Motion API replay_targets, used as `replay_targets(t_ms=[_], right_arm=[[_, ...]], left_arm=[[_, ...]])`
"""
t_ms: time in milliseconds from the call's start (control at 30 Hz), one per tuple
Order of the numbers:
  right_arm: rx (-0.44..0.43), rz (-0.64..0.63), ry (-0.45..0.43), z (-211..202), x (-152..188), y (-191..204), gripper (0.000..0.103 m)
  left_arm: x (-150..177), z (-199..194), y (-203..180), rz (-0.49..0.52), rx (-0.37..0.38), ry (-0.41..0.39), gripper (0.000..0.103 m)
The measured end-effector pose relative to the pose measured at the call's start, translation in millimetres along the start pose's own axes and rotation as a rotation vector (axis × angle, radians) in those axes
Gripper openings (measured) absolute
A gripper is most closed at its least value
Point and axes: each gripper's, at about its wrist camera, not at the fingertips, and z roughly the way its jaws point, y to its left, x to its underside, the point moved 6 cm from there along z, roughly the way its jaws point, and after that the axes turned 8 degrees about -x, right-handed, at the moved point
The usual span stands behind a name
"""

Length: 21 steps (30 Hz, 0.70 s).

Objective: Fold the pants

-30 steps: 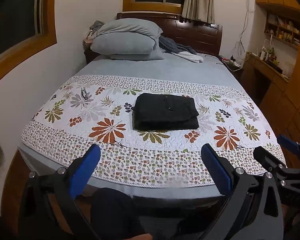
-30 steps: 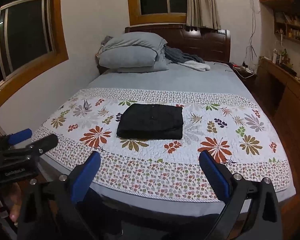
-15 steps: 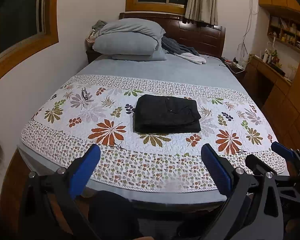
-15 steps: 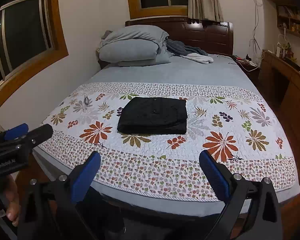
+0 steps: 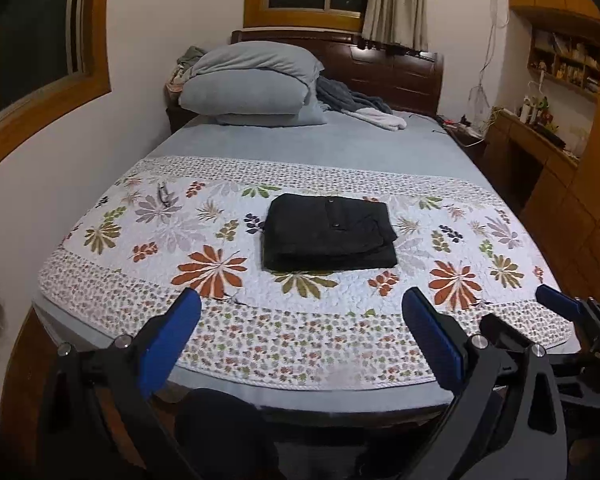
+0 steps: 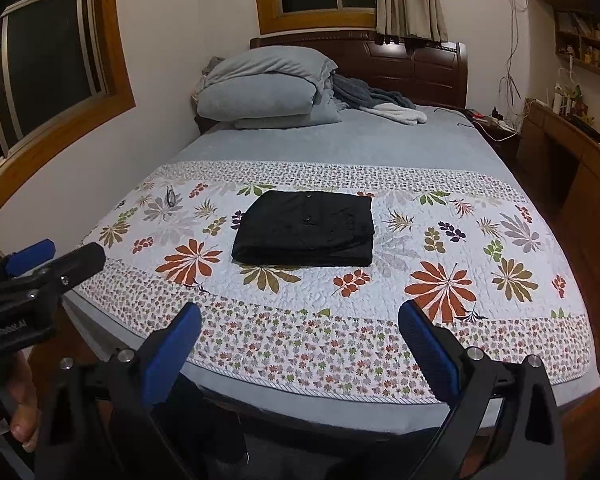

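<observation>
Black pants point(image 5: 329, 237) point(image 6: 306, 229) lie folded into a compact rectangle in the middle of the floral quilt point(image 5: 204, 240) point(image 6: 452, 256), buttons facing up. My left gripper point(image 5: 300, 336) hangs open over the foot of the bed, well short of the pants, nothing between its blue pads. My right gripper point(image 6: 300, 340) is also open and empty, held back from the bed's foot edge. In the left wrist view the right gripper shows at the far right; in the right wrist view the left gripper shows at the far left, with a hand under it.
The bed point(image 5: 340, 148) carries stacked grey pillows point(image 5: 252, 84) and a rumpled blanket point(image 5: 364, 106) at the headboard. Eyeglasses point(image 5: 164, 196) lie on the quilt's left side. A wooden desk and shelves point(image 5: 548, 136) line the right wall; a white wall borders the left.
Both grippers have drawn back a little and risen, so the bed and pants sit slightly lower and farther in view. The pants have not moved. Both stay open.
</observation>
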Motion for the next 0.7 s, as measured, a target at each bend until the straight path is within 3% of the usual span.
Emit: replay_targets(t_ms=[433, 700], right_arm=[[-0.003, 0.016, 0.0, 1.5, 0.4, -2.1, 0.099], [-0.005, 0.015, -0.001, 1.2, -0.8, -1.8, 0.099]], left_arm=[[-4.1, -1.9, 1.1, 0.014, -0.035, -0.042, 0.1], [-4.0, -1.9, 3.8, -0.001, -0.006, -0.014, 0.1]])
